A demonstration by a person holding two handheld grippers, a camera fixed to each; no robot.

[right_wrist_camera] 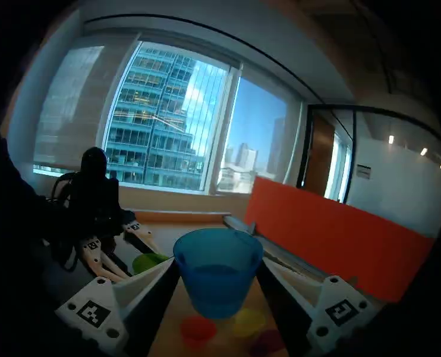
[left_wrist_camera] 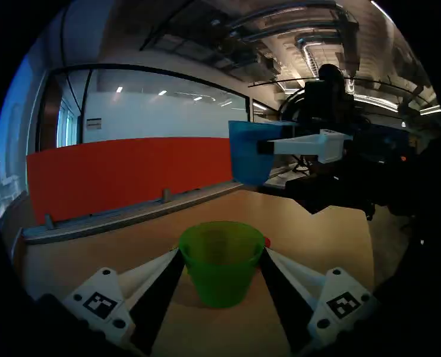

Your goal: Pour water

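A green cup (left_wrist_camera: 221, 268) stands upright between the fingers of my left gripper (left_wrist_camera: 221, 253), which is shut on it low over the wooden table (left_wrist_camera: 315, 232). Beyond it and higher up hangs a blue cup (left_wrist_camera: 249, 153), roughly upright, with my right gripper (left_wrist_camera: 274, 146) clamped on it from the right. In the right gripper view, the blue cup (right_wrist_camera: 219, 273) holds some water and sits between the fingers of my right gripper (right_wrist_camera: 218, 265). Farther left, my left gripper (right_wrist_camera: 140, 263) holds the green cup (right_wrist_camera: 148, 260).
An orange partition (left_wrist_camera: 131, 172) on a grey rail runs along the table's far edge. Flat coloured discs lie on the table below the blue cup: a red disc (right_wrist_camera: 198, 327) and a yellow disc (right_wrist_camera: 248, 320). Large windows (right_wrist_camera: 161, 125) stand behind. A person's dark sleeve (right_wrist_camera: 18, 226) is at the left.
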